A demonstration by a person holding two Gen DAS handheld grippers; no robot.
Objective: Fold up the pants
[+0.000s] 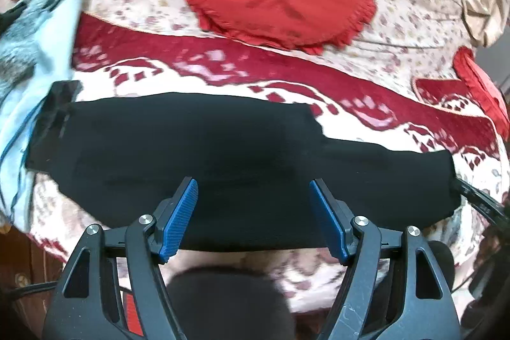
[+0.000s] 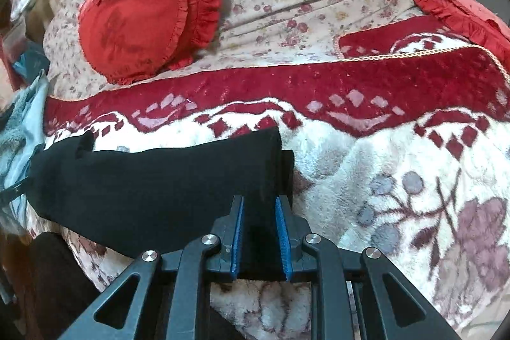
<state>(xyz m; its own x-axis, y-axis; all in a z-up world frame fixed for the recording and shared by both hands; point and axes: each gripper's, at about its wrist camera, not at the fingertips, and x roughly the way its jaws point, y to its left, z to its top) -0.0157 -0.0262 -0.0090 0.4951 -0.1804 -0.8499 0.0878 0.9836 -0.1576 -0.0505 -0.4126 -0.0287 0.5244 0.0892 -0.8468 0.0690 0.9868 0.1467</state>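
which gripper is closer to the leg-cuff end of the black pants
Right. The right gripper has its blue pads astride the black fabric pants right at the cuff end. The left gripper is open over the pants' near edge, toward the middle.

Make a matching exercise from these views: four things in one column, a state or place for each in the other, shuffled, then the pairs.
1. left gripper
2. right gripper
3. black pants
4. round red cushion

A. lies on the flowered sheet, behind the blanket
B. wide open above the pants
C. spread along the red and white blanket
D. narrowed around the end of the pants

Pairs: 1-B, 2-D, 3-C, 4-A
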